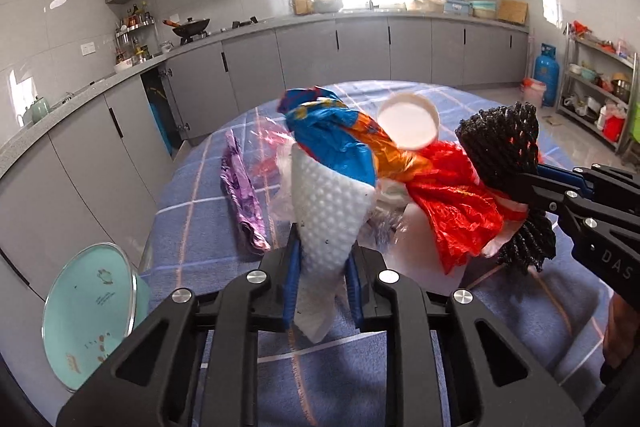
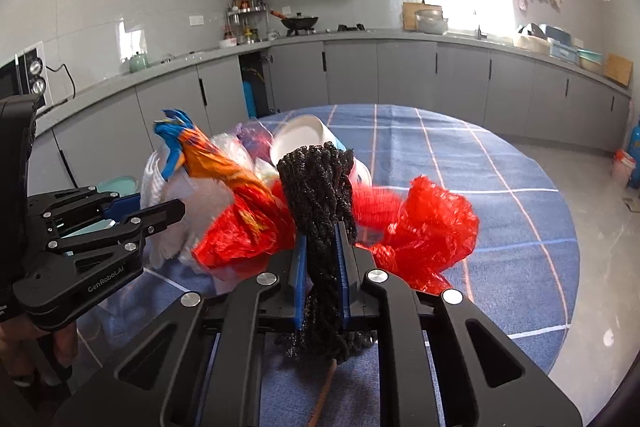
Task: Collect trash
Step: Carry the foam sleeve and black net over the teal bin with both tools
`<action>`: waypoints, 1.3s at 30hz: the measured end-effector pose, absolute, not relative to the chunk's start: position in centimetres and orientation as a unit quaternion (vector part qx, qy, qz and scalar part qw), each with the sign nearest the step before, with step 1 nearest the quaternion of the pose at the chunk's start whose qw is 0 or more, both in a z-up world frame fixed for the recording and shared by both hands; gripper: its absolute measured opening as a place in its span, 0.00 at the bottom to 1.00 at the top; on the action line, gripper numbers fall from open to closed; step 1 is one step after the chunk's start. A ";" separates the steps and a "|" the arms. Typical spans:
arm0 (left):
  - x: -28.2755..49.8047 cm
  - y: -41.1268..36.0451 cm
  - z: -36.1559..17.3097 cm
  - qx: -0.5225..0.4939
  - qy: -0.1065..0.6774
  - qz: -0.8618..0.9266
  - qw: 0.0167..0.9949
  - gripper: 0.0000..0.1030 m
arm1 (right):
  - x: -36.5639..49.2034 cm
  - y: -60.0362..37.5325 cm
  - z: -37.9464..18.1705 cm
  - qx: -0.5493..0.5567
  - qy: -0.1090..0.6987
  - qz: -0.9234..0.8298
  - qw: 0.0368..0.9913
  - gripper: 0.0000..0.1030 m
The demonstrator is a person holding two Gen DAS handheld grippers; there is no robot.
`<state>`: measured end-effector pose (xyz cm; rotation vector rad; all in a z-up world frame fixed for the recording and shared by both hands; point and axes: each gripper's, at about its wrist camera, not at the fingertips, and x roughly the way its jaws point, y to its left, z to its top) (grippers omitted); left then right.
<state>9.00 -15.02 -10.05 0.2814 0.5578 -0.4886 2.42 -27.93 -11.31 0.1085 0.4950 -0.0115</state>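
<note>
My left gripper [image 1: 322, 263] is shut on a white dimpled paper towel [image 1: 328, 211] that bundles a blue-and-orange wrapper [image 1: 340, 135], a white cup [image 1: 408, 123] and a red plastic bag [image 1: 452, 199]. My right gripper [image 2: 322, 247] is shut on a black foam net [image 2: 320, 195]; it also shows in the left wrist view [image 1: 504, 155], pressed against the bundle. The red bag [image 2: 424, 227] spreads to both sides of the net. The left gripper [image 2: 140, 211] shows at the left of the right wrist view.
A purple foil wrapper [image 1: 244, 199] lies on the round table with a blue checked cloth [image 2: 500, 227]. A teal bin lid [image 1: 88, 315] stands beside the table at lower left. Grey kitchen cabinets and a counter run behind.
</note>
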 end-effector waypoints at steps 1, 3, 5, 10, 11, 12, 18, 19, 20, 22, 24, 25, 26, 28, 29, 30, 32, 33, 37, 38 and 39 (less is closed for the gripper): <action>8.7 -14.6 -9.6 0.135 0.265 -0.235 0.925 0.20 | 2.2 -28.1 -10.9 0.054 0.239 -0.006 0.969 0.13; 8.1 -13.8 -8.7 0.132 0.257 -0.231 0.929 0.20 | 1.9 -28.1 -10.3 0.054 0.232 -0.007 0.971 0.13; 7.7 -13.1 -8.1 0.124 0.253 -0.228 0.932 0.20 | 1.9 -28.0 -10.0 0.053 0.228 -0.007 0.972 0.13; 7.1 -12.1 -6.6 0.115 0.237 -0.218 0.940 0.20 | 2.2 -27.9 -9.8 0.049 0.227 -0.010 0.973 0.13; 6.9 -12.0 -6.4 0.115 0.233 -0.216 0.941 0.20 | 2.1 -27.9 -9.7 0.048 0.226 -0.010 0.973 0.13; 6.9 -11.9 -6.0 0.117 0.227 -0.212 0.943 0.20 | 2.1 -28.0 -9.7 0.047 0.224 -0.010 0.973 0.13; 6.5 -11.5 -4.9 0.125 0.212 -0.191 0.950 0.20 | 2.3 -28.0 -8.5 0.045 0.211 -0.011 0.976 0.13; 6.5 -11.4 -4.8 0.126 0.211 -0.187 0.951 0.20 | 2.5 -27.9 -8.4 0.045 0.210 -0.010 0.977 0.13; 6.7 -11.1 -4.7 0.129 0.210 -0.181 0.952 0.20 | 2.6 -27.8 -8.2 0.045 0.209 -0.007 0.977 0.13; 6.8 -10.7 -4.6 0.131 0.209 -0.169 0.954 0.20 | 2.9 -27.3 -8.0 0.043 0.208 -0.003 0.977 0.13; 7.2 -9.8 -4.7 0.127 0.212 -0.156 0.956 0.20 | 3.2 -26.8 -7.8 0.040 0.205 0.002 0.978 0.13; 7.3 -9.4 -4.6 0.123 0.213 -0.150 0.957 0.20 | 3.4 -26.5 -7.7 0.038 0.204 0.004 0.978 0.13; 7.4 -9.1 -4.6 0.122 0.214 -0.145 0.958 0.20 | 3.7 -26.1 -7.6 0.036 0.202 0.007 0.979 0.13; 7.7 -8.2 -4.4 0.116 0.216 -0.133 0.960 0.20 | 4.2 -25.7 -7.3 0.035 0.200 0.011 0.979 0.13; 7.7 -7.9 -4.4 0.114 0.217 -0.128 0.961 0.20 | 4.4 -25.5 -7.3 0.036 0.199 0.013 0.979 0.13; 7.9 -7.4 -4.4 0.112 0.217 -0.122 0.962 0.20 | 4.7 -25.3 -7.1 0.035 0.199 0.015 0.979 0.13; 8.3 -6.5 -4.1 0.109 0.217 -0.111 0.964 0.20 | 5.1 -24.8 -6.9 0.034 0.197 0.018 0.980 0.13; 8.6 -6.0 -4.1 0.107 0.218 -0.104 0.965 0.20 | 5.4 -24.5 -6.8 0.034 0.196 0.021 0.980 0.13; 9.1 -4.4 -4.3 0.102 0.222 -0.082 0.966 0.20 | 6.4 -23.6 -6.6 0.031 0.194 0.028 0.980 0.13; 9.3 -4.1 -4.3 0.101 0.223 -0.077 0.967 0.20 | 6.8 -23.3 -6.5 0.032 0.194 0.029 0.980 0.13; 9.3 -3.8 -4.3 0.100 0.223 -0.074 0.967 0.20 | 7.0 -23.2 -6.5 0.032 0.194 0.031 0.980 0.13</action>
